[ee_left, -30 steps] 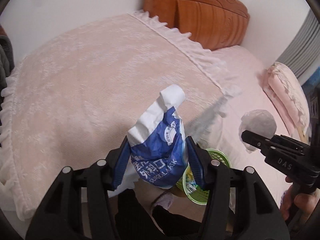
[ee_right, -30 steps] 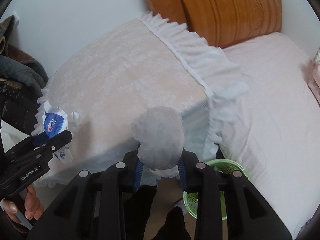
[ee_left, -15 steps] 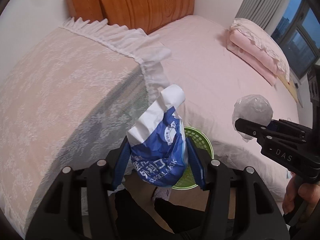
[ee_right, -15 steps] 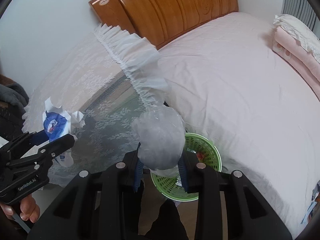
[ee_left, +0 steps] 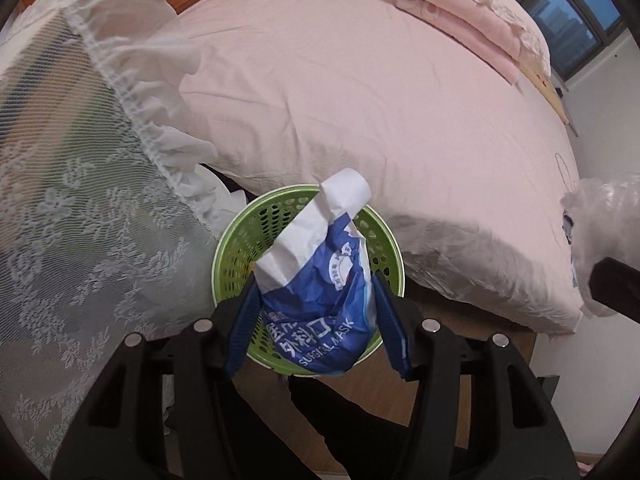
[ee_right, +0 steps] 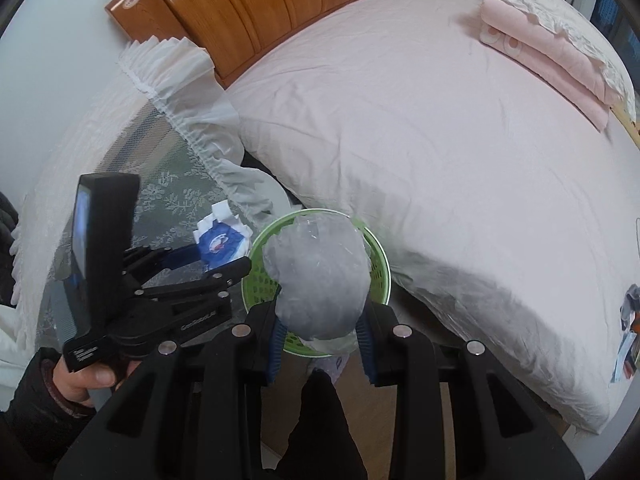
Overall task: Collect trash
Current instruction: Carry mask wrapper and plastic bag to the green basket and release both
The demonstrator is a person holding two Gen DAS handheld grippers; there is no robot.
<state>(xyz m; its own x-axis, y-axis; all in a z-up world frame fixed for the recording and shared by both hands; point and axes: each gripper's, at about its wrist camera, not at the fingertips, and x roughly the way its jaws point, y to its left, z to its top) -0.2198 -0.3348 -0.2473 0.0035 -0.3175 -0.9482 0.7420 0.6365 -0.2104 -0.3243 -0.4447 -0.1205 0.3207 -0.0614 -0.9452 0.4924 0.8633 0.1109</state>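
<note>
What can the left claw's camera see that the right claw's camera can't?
Only the left wrist view shows the window with buildings outside, and the words SURGICAL MASK on the blue mask packet in the left claw.

Only the right wrist view shows the wooden headboard in full, the person's hand, and the whole crumpled plastic ball in the right claw.

Both show the green basket, the pink bed and the folded pink blanket.
</note>
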